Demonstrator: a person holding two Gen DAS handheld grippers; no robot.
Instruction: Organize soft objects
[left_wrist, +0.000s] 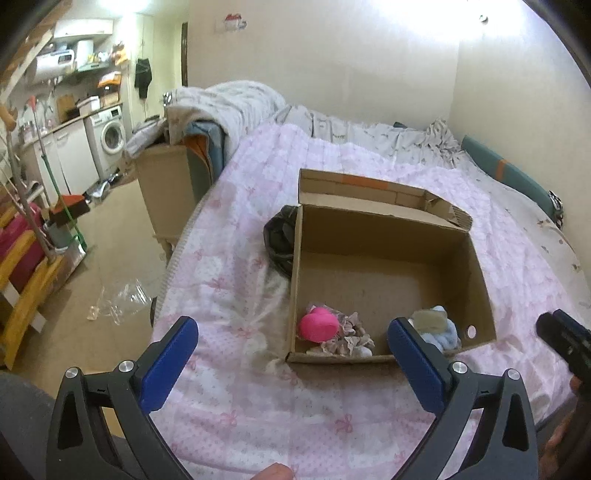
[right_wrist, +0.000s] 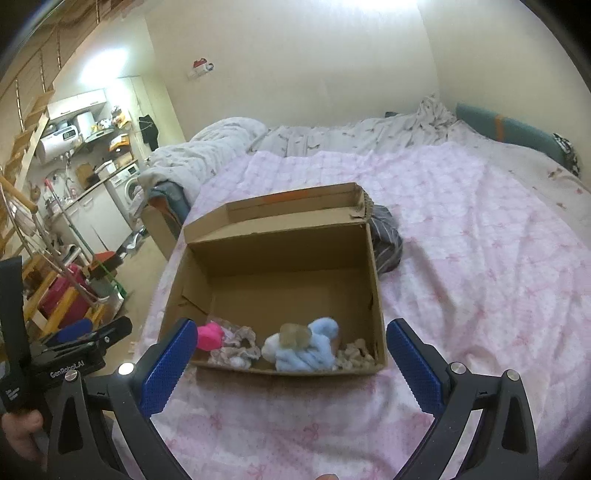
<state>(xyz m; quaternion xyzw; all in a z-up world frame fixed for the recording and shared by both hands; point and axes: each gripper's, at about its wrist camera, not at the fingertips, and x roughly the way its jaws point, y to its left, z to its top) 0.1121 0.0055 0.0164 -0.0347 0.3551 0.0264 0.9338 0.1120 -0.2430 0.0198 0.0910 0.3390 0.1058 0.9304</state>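
Both claws, left claw (left_wrist: 291, 354) and right claw (right_wrist: 291, 358), hang open and empty before the cardboard box (right_wrist: 375, 258); next pick looks like the striped cloth (right_wrist: 386, 240) just beside its far corner, best pinched at a bunched fold.

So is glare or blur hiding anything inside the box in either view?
Left wrist view: glare washes out the wall at top, but the box interior is evenly lit, pink ball sharp. Right wrist view: fisheye bends the bed edges; the blue plush is slightly soft, still readable.
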